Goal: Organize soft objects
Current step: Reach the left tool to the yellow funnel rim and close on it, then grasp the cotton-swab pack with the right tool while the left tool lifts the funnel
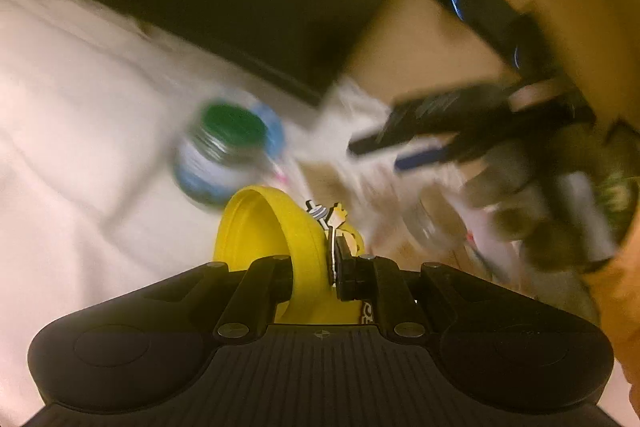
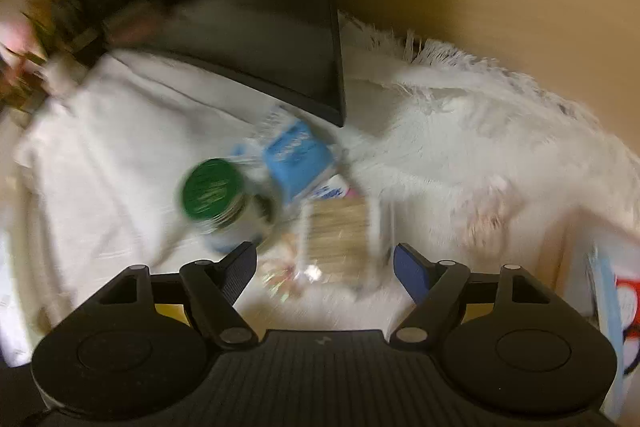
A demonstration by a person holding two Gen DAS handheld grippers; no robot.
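Jaws, left gripper (image 1: 334, 267): pinched on yellow soft strap (image 1: 260, 227), loop rising ahead of the tips. Jaws, right gripper (image 2: 324, 263): spread, empty; green-lidded jar (image 2: 214, 195) ahead-left, blue packet (image 2: 298, 159) straight ahead, nearer right hand.

white cloth (image 2: 100, 147) matt, lightly creased; fringed rug (image 2: 480, 147) shaggy; jar (image 2: 224, 203) clear and glossy with ridged green lid (image 2: 212, 189); yellow holder (image 1: 276, 227) smooth, rubbery.

Both cameras look forward and down, close over the white cloth (image 2: 104, 147); they share the green-lidded jar (image 1: 230, 131), and the left also catches the right gripper (image 1: 384, 153).
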